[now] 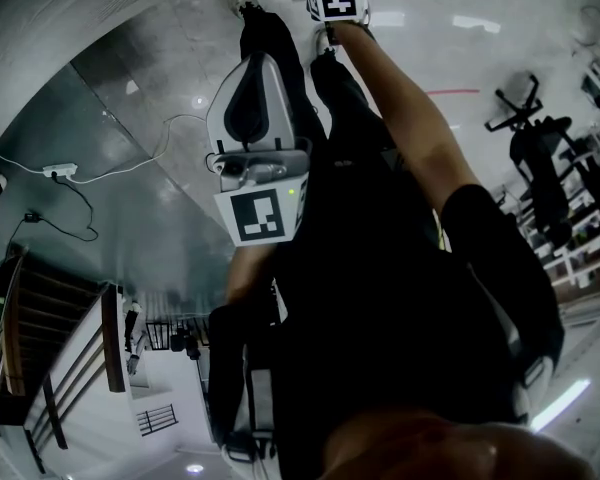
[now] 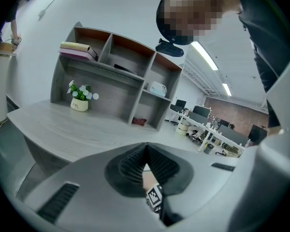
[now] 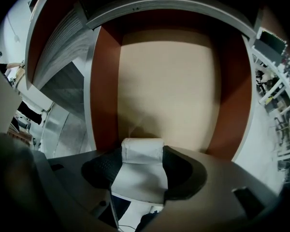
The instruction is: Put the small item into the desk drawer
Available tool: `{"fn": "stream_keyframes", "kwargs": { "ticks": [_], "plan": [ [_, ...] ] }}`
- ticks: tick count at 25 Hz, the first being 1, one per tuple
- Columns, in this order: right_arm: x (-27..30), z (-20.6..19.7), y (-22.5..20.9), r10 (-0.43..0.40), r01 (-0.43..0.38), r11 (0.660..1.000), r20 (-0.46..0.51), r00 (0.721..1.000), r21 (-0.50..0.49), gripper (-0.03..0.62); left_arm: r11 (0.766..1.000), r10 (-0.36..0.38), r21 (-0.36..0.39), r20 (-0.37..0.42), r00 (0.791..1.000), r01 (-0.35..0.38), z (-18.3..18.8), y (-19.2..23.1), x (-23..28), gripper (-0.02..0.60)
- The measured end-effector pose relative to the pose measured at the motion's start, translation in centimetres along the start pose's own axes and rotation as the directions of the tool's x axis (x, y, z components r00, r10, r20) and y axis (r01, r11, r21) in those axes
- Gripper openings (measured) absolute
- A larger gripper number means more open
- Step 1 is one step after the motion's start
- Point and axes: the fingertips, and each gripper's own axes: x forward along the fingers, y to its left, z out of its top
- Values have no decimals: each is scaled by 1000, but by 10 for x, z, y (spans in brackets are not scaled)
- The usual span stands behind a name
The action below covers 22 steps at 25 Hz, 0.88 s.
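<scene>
Nearly there: right gripper [image 3: 142, 150], clamped on white rolled item [image 3: 140, 173], points into brown-walled drawer [image 3: 104, 91]; release pending. Left gripper [image 2: 146, 149] jaws together, empty.

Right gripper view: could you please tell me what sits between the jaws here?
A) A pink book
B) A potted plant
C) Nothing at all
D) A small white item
D: a small white item is clamped between the dark ribbed pads of the right gripper, in front of a compartment with brown side walls.
</scene>
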Motion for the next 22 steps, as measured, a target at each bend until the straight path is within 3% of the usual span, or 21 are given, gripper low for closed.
{"fn": "stream_keyframes", "kwargs": {
  "ticks": [4, 15, 22],
  "plan": [
    [-16, -2, -5, 21, -21, 1000, 10, 1000, 19, 258, 1000, -3, 5, 7, 1000, 3, 6, -16, -11, 0],
    [-23, 4, -6, 21, -24, 998, 53, 998, 55, 258, 1000, -2, 8, 18, 1000, 2, 2, -11, -11, 0],
    [-56, 6, 2, 84, -90, 994, 101, 991, 60, 246, 1000, 1, 31, 59, 998, -2, 17, -28, -25, -1]
  ]
}}
